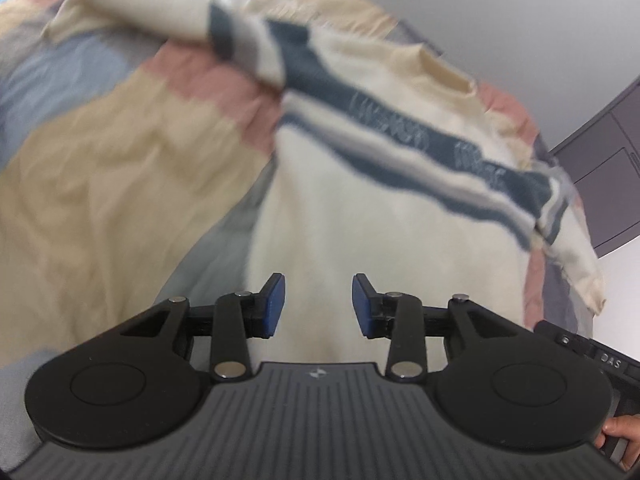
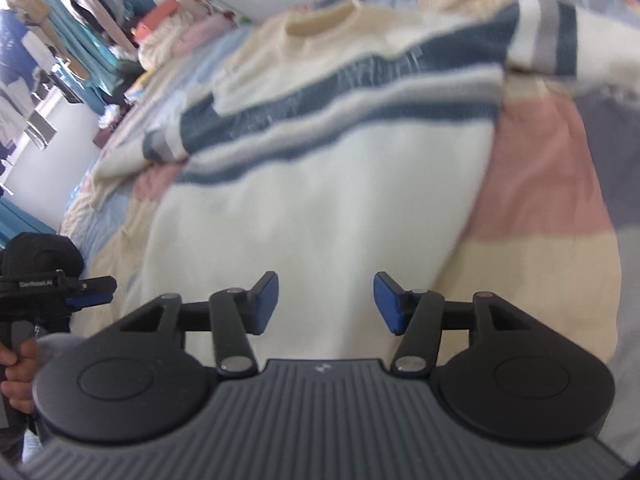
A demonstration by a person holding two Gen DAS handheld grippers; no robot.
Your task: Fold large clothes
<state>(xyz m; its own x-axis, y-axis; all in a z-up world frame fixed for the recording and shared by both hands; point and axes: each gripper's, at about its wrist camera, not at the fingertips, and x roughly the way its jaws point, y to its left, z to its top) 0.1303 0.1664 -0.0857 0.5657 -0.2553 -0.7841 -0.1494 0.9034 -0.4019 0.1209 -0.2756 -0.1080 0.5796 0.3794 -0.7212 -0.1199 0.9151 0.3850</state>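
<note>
A cream sweater (image 1: 360,200) with dark blue and grey chest stripes lies flat on a patchwork bedspread (image 1: 100,180), collar at the far end. My left gripper (image 1: 319,304) hovers over its lower hem, blue pads apart, nothing between them. One sleeve (image 1: 120,12) stretches to the far left and the other sleeve (image 1: 572,264) lies at the right. In the right wrist view the same sweater (image 2: 320,200) fills the middle, and my right gripper (image 2: 326,303) stands open above its hem, holding nothing. The left gripper (image 2: 80,296) shows at that view's left edge, held by a hand (image 2: 12,368).
The bedspread (image 2: 540,200) has pink, beige, blue and grey patches. A rack of hanging clothes (image 2: 60,20) stands beyond the bed, and a pile of folded things (image 2: 180,28) lies at its far end. A dark cabinet (image 1: 608,160) stands by the wall.
</note>
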